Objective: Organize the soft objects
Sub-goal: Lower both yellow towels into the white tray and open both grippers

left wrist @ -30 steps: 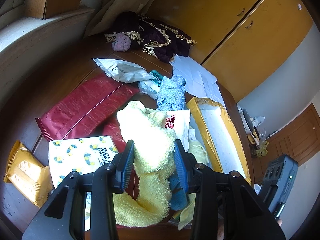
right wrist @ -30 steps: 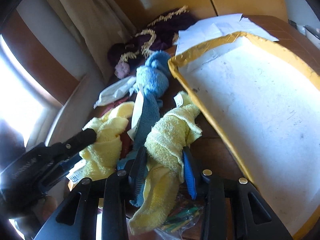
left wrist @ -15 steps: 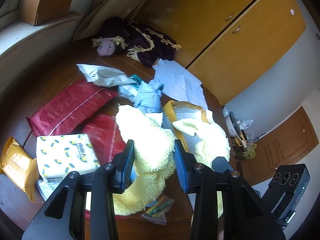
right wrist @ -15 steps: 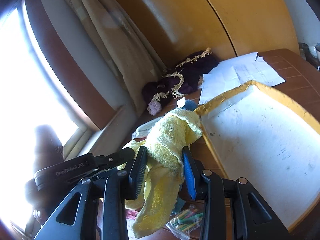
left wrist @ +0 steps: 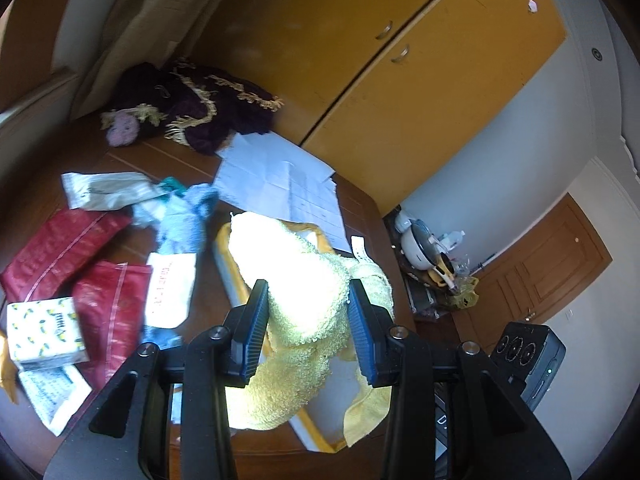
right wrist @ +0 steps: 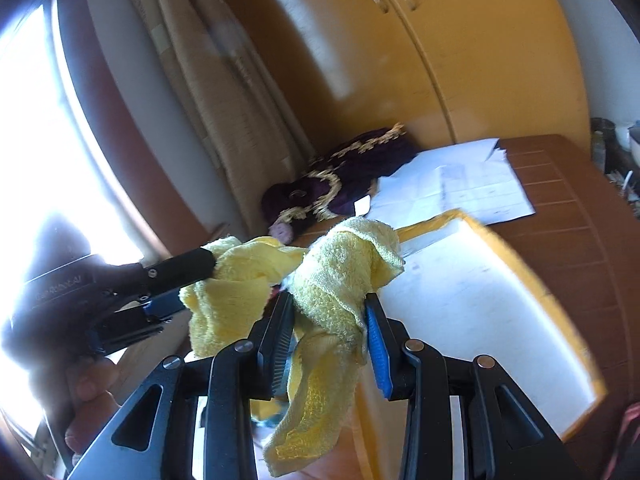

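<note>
Two tongs hold one yellow towel over a messy brown bench.

The left tongs [left wrist: 307, 320] and right tongs [right wrist: 328, 340] each pinch the yellow towel [left wrist: 304, 292], low in the middle of both frames, above a white tray [right wrist: 480, 304] with a yellow rim. Red bags [left wrist: 52, 248], a blue cloth [left wrist: 180, 224] and papers [left wrist: 280, 176] lie on the bench [left wrist: 160, 160]. Yellow cupboards [left wrist: 360, 60] fill the top.

Yellow terry towel [left wrist: 308, 300], fluffy, bunched, lifted off the table, stretched between both tongs. One end is clamped in the left tongs [left wrist: 306, 326], a loose tail hanging below; the other end is pinched in the right tongs [right wrist: 328, 332], a flap drooping under them. It hangs above a yellow-rimmed white tray [right wrist: 500, 300]. Light blue towel [left wrist: 186, 224] lies crumpled on the table, left of the tray.
</note>
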### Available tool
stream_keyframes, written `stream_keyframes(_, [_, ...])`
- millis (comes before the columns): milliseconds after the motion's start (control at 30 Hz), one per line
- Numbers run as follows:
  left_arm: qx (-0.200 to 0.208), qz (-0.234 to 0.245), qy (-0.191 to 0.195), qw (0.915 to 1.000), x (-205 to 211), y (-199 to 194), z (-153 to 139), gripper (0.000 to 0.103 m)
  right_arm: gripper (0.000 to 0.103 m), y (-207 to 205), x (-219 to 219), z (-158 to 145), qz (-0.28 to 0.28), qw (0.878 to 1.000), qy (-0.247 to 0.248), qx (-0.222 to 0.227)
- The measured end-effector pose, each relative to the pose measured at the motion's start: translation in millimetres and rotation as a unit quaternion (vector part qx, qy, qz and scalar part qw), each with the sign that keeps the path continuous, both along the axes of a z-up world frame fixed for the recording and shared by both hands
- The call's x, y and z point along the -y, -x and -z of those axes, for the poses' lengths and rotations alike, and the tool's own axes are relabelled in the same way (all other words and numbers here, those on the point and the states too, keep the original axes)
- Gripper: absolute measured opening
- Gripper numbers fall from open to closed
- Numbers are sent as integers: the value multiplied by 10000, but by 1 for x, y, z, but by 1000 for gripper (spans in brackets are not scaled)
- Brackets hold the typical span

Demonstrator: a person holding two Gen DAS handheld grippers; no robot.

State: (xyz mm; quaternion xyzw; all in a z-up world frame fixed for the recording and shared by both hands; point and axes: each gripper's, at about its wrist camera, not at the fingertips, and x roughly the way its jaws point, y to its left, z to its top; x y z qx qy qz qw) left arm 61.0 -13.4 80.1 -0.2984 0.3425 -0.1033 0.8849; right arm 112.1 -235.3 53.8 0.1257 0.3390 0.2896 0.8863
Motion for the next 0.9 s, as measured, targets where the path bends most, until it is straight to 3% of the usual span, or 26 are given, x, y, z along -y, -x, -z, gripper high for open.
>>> stream_keyframes(167, [-142,181,53,9997,26,-29,12,36,36,-21,20,22,275,9984,426,-266])
stream_keyframes(333, [-468,430,-90,9979,54,-63,40,36,36,-38,27,64,499,9895,955,-960])
stream_keyframes(500, [-745,326,-374,9960,64,-85,72,36,36,-29,20,90,498,9837,913,-1466])
stream_keyframes(633, [-1055,282,-448,9930,61,-92,95,36,37,-15,14,93,685,9827,862,-1487])
stream_keyframes(900, [-959,292,-744,9922,64,-93,98,36,37,-9,-1,95,876,9811,585,-1624])
